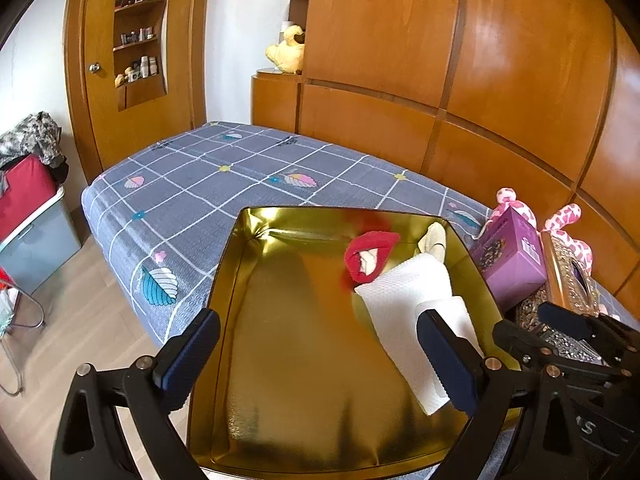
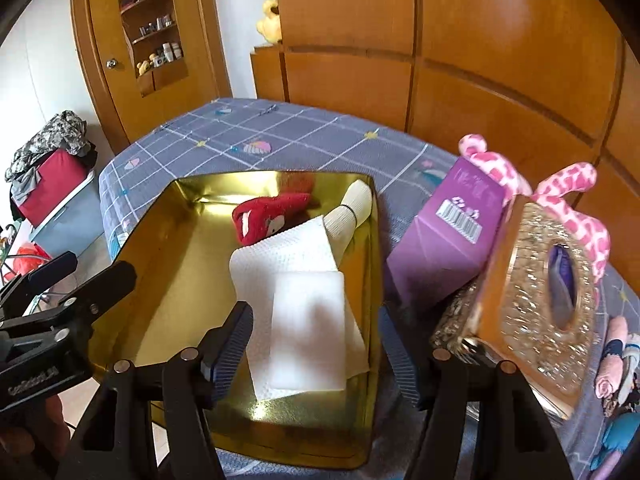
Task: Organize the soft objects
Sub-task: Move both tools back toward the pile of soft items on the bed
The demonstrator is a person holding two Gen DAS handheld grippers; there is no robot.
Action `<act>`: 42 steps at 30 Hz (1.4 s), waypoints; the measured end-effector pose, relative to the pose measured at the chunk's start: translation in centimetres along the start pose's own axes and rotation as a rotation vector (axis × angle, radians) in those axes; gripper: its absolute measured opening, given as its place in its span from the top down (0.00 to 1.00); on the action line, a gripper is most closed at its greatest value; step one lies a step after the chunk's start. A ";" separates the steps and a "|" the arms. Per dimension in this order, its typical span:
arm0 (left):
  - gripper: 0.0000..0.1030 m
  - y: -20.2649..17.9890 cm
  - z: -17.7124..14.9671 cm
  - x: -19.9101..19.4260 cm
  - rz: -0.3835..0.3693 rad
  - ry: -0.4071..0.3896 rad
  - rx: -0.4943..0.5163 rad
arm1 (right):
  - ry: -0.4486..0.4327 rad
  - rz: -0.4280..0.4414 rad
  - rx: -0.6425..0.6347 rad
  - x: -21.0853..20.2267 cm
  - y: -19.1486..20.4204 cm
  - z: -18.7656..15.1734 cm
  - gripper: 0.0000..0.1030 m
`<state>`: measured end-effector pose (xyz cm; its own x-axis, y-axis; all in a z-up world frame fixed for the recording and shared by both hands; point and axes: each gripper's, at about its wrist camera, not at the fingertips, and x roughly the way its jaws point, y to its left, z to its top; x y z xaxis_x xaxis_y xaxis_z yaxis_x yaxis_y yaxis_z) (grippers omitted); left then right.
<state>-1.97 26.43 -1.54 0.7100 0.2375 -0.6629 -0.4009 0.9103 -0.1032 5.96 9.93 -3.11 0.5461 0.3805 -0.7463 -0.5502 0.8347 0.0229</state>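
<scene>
Wood-panelled wardrobes back a bed with a grey checked sheet, and everything for the job sits at its near end. Far left, off the bed, a red bag lies on a grey bin with a heap of clothes on top, and a shelf niche in the door holds small bottles. On the bed stands a gold tin, open, its polished floor mostly bare. The left gripper hangs over the tin's near left part with its fingers spread wide and nothing between them. Toward the tin's far right corner lie a red sock and a cream sock, the red one left of the cream one, both against the far wall. Just nearer, a white paper towel lies on the tin floor along the right wall, with a white folded pad on top of it. The right gripper hovers over that pad, fingers parted and clear of it, touching nothing. Right of the tin a purple box stands tilted, and against it leans a glittery tissue box, tipped up on edge. Behind both pokes a pink spotted plush. At the far right edge lie rolled pink and blue cloths.
</scene>
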 end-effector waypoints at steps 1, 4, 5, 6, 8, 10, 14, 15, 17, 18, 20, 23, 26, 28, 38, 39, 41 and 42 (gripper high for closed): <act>0.04 -0.2 0.0 -0.1 -0.002 -0.002 0.006 | -0.012 -0.007 -0.001 -0.4 0.0 -0.1 0.36; 0.04 -0.7 -0.1 -0.2 -0.008 -0.005 0.022 | -0.050 -0.029 -0.008 -1.7 -0.1 -0.5 0.36; 0.04 -0.8 -0.2 -0.3 -0.010 -0.004 0.025 | -0.063 -0.036 -0.011 -2.1 -0.1 -0.7 0.36; 0.04 -1.0 -0.3 -0.3 -0.013 -0.001 0.030 | -0.075 -0.045 -0.012 -2.6 -0.2 -0.8 0.36; 0.04 -1.3 -0.4 -0.3 -0.018 0.002 0.039 | -0.096 -0.055 -0.008 -3.4 -0.4 -1.0 0.36; 0.04 -1.6 -0.6 -0.4 -0.025 0.003 0.047 | -0.124 -0.065 -0.001 -4.3 -0.8 -1.1 0.36; 0.04 -2.3 -0.8 -0.6 -0.046 0.000 0.061 | -0.166 -0.073 0.023 -5.9 -1.7 -1.5 0.31; 0.04 -2.5 -0.9 -0.8 -0.052 -0.001 0.069 | -0.182 -0.076 0.034 -6.5 -2.1 -1.6 0.30; 0.04 -3.0 -1.1 -0.9 -0.058 -0.007 0.086 | -0.202 -0.080 0.055 -7.2 -2.8 -1.7 0.30; 0.04 -3.2 -1.1 -1.0 -0.061 -0.009 0.094 | -0.213 -0.086 0.066 -7.6 -3.3 -1.8 0.24; 0.04 -3.5 -1.2 -1.1 -0.065 -0.013 0.109 | -0.241 -0.099 0.085 -8.7 -4.3 -2.0 0.18; 0.04 -4.1 -1.4 -1.3 -0.079 -0.017 0.129 | -0.286 -0.142 0.123 -10.2 -6.1 -2.3 0.18; 0.04 -4.7 -1.6 -1.5 -0.092 -0.025 0.154 | -0.314 -0.194 0.154 -11.4 -8.1 -2.8 0.18; 0.04 -5.1 -1.7 -1.7 -0.098 -0.034 0.174 | -0.304 -0.208 0.188 -11.8 -9.7 -3.1 0.18; 0.03 -7.7 -2.7 -2.7 -0.161 -0.051 0.282 | -0.195 -0.074 0.473 -12.1 -20.8 -6.5 0.18; 0.03 -8.1 -2.9 -2.8 -0.167 -0.048 0.292 | -0.193 -0.085 0.486 -12.5 -21.7 -6.8 0.18; 0.03 -8.7 -3.1 -3.0 -0.181 -0.044 0.300 | -0.194 -0.112 0.526 -13.3 -23.9 -7.3 0.17; 0.03 -9.0 -3.2 -3.3 -0.196 -0.047 0.299 | -0.191 -0.141 0.542 -13.7 -25.0 -7.5 0.16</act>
<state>-2.51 16.39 -0.82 0.7851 0.0578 -0.6166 -0.0726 0.9974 0.0010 7.51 -19.12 1.55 0.7220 0.2738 -0.6354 -0.0902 0.9478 0.3060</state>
